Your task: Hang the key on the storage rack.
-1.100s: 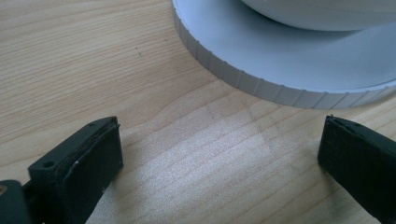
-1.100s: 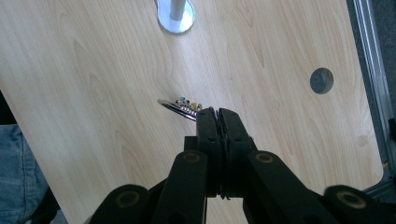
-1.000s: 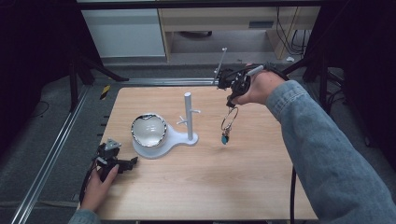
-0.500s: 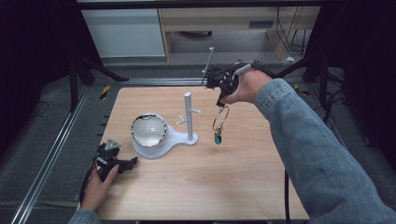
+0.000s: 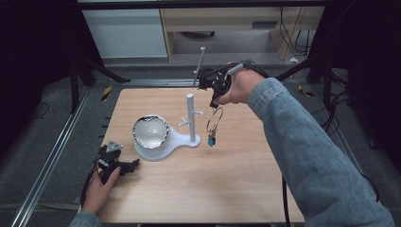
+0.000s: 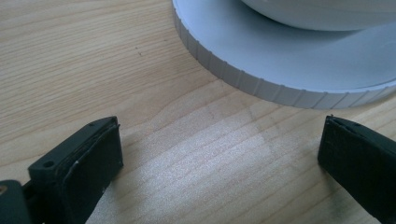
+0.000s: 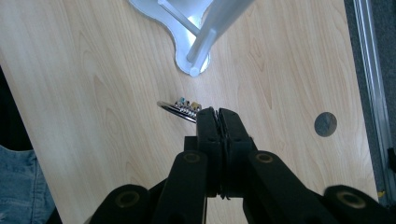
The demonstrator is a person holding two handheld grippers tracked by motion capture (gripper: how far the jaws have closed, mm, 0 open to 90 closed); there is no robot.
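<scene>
A white stand [image 5: 190,116] with a post and short pegs rises from a flat white base [image 5: 179,141]. The base also carries a shiny bowl [image 5: 150,131]. Just right of the post, my right gripper [image 5: 214,103] is held above the table, shut on a thin ring bracelet [image 5: 213,120] whose teal charm [image 5: 211,140] dangles near the base. In the right gripper view the shut gripper [image 7: 218,116] pinches the bracelet [image 7: 180,108] below a peg [image 7: 201,53]. My left gripper [image 5: 134,164] rests open on the table at the front left. In its own view this gripper [image 6: 219,154] faces the base rim [image 6: 261,84].
The wooden table [image 5: 246,179] has bare room at the front and right. A dark round hole [image 7: 325,124] marks its surface. Metal rails [image 5: 56,142] run along the left side, and cabinets [image 5: 127,33] stand behind the table.
My right gripper has carried the hanging bracelet leftward, from the table's right side to just beside the stand's post. The left gripper has stayed put.
</scene>
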